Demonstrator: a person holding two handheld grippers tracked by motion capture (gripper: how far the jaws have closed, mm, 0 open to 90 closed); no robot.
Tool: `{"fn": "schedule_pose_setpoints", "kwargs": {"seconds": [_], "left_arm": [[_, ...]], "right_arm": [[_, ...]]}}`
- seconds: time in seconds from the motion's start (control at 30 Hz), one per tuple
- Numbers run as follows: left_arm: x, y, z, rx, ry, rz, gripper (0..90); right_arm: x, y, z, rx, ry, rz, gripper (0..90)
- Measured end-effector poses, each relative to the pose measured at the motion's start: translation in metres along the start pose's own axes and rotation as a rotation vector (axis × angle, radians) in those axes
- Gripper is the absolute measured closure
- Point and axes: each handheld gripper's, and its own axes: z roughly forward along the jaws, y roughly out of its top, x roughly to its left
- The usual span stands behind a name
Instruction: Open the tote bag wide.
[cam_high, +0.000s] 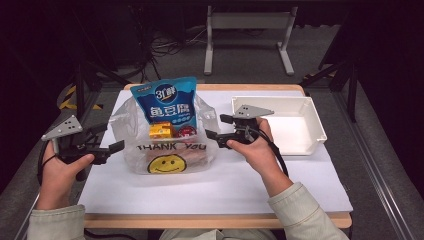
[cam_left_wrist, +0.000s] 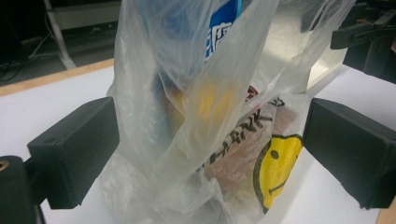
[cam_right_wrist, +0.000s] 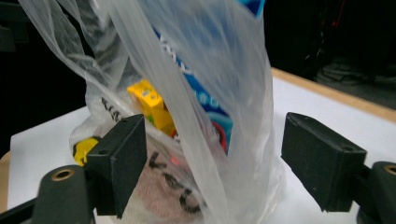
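The plastic bag (cam_high: 167, 150) stands on the white table (cam_high: 215, 190) between the two tongs, with the left tongs (cam_high: 102, 142) just beside its left side and the right tongs (cam_high: 216, 127) just beside its right side. Both tongs have their jaws spread wide and grip nothing. In the left gripper view the bag (cam_left_wrist: 201, 126) rises in the gap between the two black jaws, its thin film loose and clear of both pads; the right gripper view shows the same from the other side, the bag (cam_right_wrist: 196, 140) standing between that pair of parted jaws without being pinched. Inside the bag, between the tongs, a tall blue snack packet (cam_high: 167, 100) sticks up out of the top, and a small yellow box (cam_high: 161, 131) sits low beside it. The near face of the bag carries a yellow smiley face (cam_high: 166, 164) under black lettering. Beyond the right tongs, farther out on the table, lies a white tray (cam_high: 307, 107).
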Motion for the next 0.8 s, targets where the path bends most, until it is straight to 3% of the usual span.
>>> {"fn": "schedule_pose_setpoints", "kwargs": {"seconds": [0.2, 0.5, 0.6, 0.8], "left_arm": [[-0.006, 0.017, 0.003, -0.028, 0.002, 0.038, 3.8], [-0.01, 0.042, 0.01, -0.1, 0.034, 0.074, 4.3], [-0.009, 0.047, 0.013, -0.115, 0.026, 0.082, 4.4], [-0.006, 0.052, 0.021, -0.089, 0.023, 0.079, 9.6]], "right_arm": [[0.005, 0.017, -0.002, -0.034, -0.001, -0.03, 22.5], [0.011, 0.043, 0.008, -0.098, 0.032, -0.058, 21.6], [0.01, 0.05, 0.012, -0.11, 0.03, -0.06, 21.6], [0.008, 0.057, 0.025, -0.1, 0.027, -0.038, 21.6]]}}
